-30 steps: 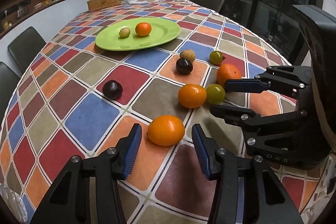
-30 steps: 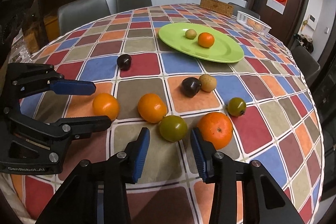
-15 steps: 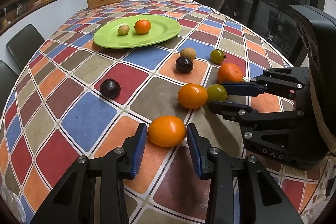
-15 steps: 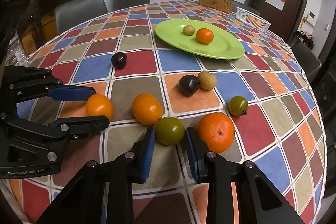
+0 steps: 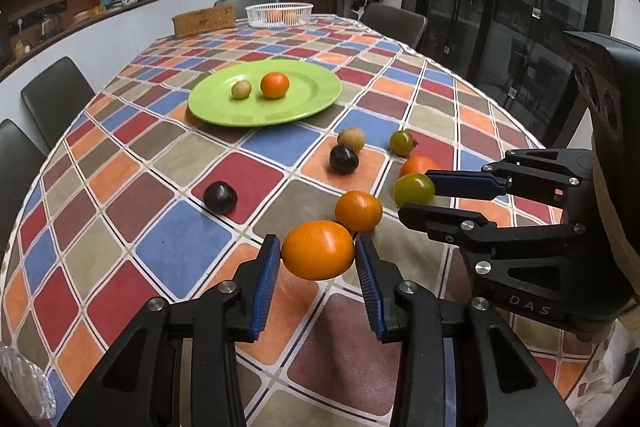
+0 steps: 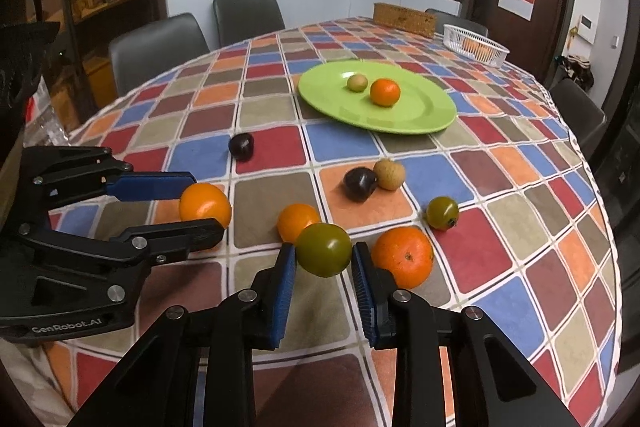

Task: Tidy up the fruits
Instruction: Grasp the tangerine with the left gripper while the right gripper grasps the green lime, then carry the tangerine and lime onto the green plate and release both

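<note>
My left gripper (image 5: 317,259) is shut on a smooth orange fruit (image 5: 318,249) and holds it a little above the checked tablecloth; it also shows in the right wrist view (image 6: 205,206). My right gripper (image 6: 323,259) is shut on a green tomato (image 6: 324,249), also lifted; it shows in the left wrist view (image 5: 413,188). A green plate (image 5: 312,99) farther back holds a mandarin (image 5: 274,85) and a small tan fruit (image 5: 241,89). Loose on the cloth lie an orange mandarin (image 5: 358,210), a large orange (image 6: 402,256), two dark plums (image 5: 219,197) (image 5: 343,159), a longan (image 5: 351,139) and a small green tomato (image 5: 402,141).
A white basket (image 5: 279,14) with oranges and a wicker box (image 5: 204,21) stand at the table's far end. Grey chairs (image 5: 56,95) ring the table. A crinkled plastic bag (image 5: 20,383) lies at the near left edge.
Both grippers closed on their fruits and lifted them off the cloth: the left on the orange fruit, the right on the green tomato.
</note>
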Motion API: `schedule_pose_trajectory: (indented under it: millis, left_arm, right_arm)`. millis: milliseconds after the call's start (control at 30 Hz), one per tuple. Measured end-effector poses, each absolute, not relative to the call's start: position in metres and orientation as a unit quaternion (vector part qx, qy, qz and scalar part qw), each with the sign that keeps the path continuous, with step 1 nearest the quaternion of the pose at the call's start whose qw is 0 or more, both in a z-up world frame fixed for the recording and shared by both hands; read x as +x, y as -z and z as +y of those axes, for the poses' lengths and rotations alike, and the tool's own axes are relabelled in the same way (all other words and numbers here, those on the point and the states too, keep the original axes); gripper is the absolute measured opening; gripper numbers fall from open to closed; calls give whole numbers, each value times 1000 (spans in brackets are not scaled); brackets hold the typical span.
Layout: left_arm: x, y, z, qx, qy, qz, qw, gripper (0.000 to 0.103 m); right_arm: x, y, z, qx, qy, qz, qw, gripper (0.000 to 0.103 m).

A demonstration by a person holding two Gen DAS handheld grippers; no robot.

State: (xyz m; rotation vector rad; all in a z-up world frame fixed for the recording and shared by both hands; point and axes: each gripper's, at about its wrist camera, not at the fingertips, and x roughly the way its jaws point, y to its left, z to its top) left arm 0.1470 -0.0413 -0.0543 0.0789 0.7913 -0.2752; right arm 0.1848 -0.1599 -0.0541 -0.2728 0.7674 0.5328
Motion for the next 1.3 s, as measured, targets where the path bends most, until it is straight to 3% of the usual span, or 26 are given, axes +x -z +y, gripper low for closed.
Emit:
schedule_pose_trajectory:
  millis: [767, 1300]
  left_arm:
    - [178, -8, -32, 30, 120, 304, 945, 38]
    - [256, -23, -25, 25, 115, 301, 946, 38]
  right_arm:
    - [211, -13, -160, -95, -249, 294, 918, 30]
    - [287, -29, -155, -69, -243, 309, 917, 30]
